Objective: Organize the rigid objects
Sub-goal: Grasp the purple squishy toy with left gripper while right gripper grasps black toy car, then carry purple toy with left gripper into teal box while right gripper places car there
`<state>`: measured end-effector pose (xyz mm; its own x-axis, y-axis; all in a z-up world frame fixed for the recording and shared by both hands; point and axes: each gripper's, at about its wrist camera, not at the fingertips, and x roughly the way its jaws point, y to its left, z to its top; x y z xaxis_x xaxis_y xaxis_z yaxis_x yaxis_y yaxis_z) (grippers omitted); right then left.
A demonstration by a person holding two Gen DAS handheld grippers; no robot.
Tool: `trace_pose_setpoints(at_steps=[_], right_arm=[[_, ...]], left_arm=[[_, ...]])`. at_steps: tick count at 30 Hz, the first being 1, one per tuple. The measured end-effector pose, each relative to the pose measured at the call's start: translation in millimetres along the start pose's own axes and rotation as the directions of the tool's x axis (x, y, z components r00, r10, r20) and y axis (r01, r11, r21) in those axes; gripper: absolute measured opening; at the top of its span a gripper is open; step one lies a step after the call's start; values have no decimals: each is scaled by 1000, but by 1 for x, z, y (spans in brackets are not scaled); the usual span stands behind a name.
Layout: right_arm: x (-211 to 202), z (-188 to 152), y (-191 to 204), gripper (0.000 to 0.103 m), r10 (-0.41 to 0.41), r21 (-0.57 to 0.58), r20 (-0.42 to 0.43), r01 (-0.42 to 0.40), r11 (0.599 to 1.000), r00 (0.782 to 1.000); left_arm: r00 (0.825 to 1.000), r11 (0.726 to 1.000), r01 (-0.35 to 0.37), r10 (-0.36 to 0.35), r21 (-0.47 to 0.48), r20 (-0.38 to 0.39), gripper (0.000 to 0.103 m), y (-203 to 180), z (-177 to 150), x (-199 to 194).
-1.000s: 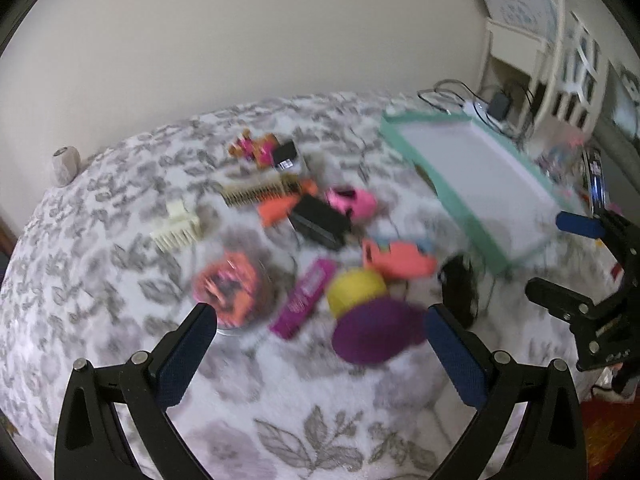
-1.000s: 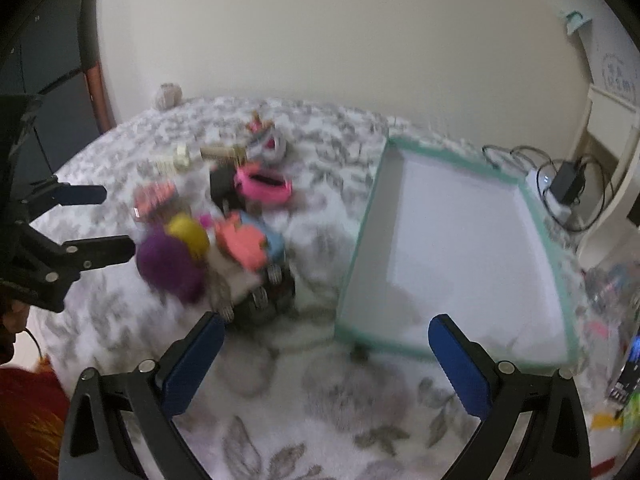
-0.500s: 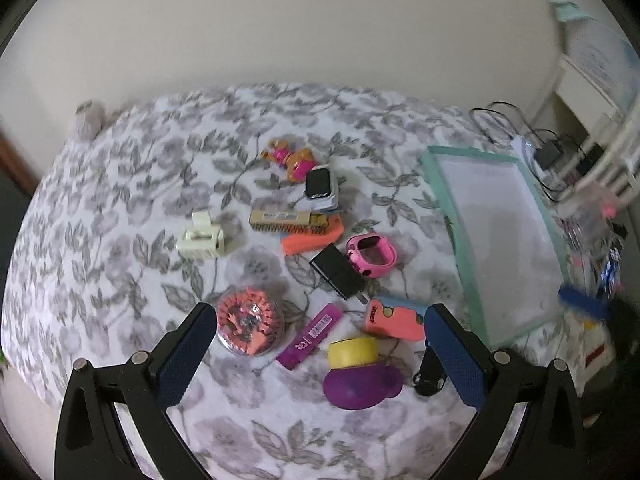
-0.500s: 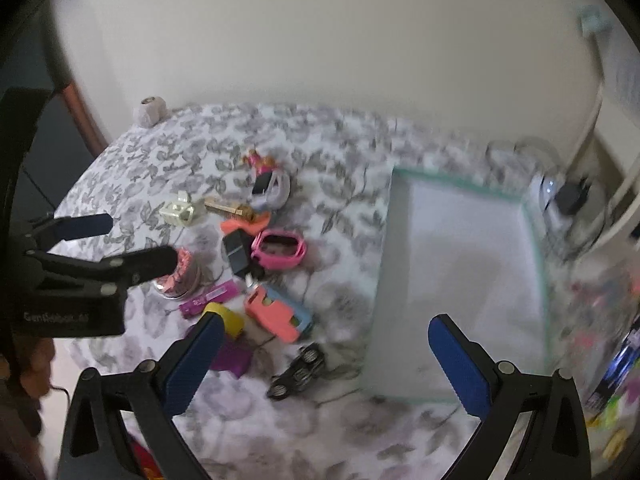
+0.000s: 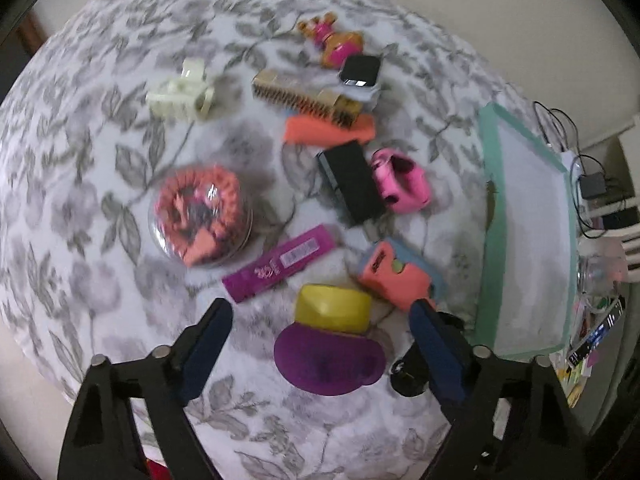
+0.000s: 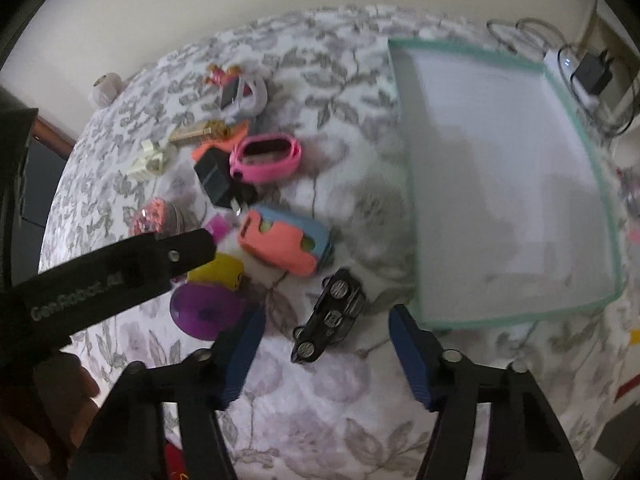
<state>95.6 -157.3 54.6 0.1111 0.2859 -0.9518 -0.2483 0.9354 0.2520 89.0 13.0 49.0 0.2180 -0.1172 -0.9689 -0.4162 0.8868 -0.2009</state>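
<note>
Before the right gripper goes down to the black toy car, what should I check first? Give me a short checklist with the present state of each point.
1. right gripper open: ok.
2. black toy car between its fingers: ok.
3. Car apart from the orange case: ok.
4. left gripper open, out of the way: ok, over the purple cup.
5. green tray empty inside: ok.
6. Car's exact height below the fingers: cannot tell.

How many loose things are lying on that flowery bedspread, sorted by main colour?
Pink or purple: 4 - pink case, magenta bar, purple cup, doll
Orange or coral: 3 - beads dome, orange piece, coral case
Black: 3 - adapter, toy car, smartwatch
Cream or tan: 2 - hair clip, brush
Yellow: 1 - cup
Total: 13
</note>
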Motion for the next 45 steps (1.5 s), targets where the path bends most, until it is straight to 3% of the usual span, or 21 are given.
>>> trace_pose_setpoints(at_steps=[8, 11, 28, 45], right_arm=[[20, -10, -1, 52, -42, 18, -18, 42, 999, 999], [30, -13, -2, 49, -46, 18, -37, 47, 999, 998], [37, -12, 3, 39, -52, -19, -11, 52, 998, 999], [35, -12, -4, 31, -39, 10, 11, 39, 999, 999]], left_arm=[[999, 1000, -14, 15, 21, -30, 85, -1, -6, 25], [998, 999, -39, 41, 38, -42, 74, -3, -6, 34], [995, 994, -56, 63, 93, -77, 71, -17, -9, 51], [995, 998, -39, 44, 58, -88, 64, -14, -3, 52]])
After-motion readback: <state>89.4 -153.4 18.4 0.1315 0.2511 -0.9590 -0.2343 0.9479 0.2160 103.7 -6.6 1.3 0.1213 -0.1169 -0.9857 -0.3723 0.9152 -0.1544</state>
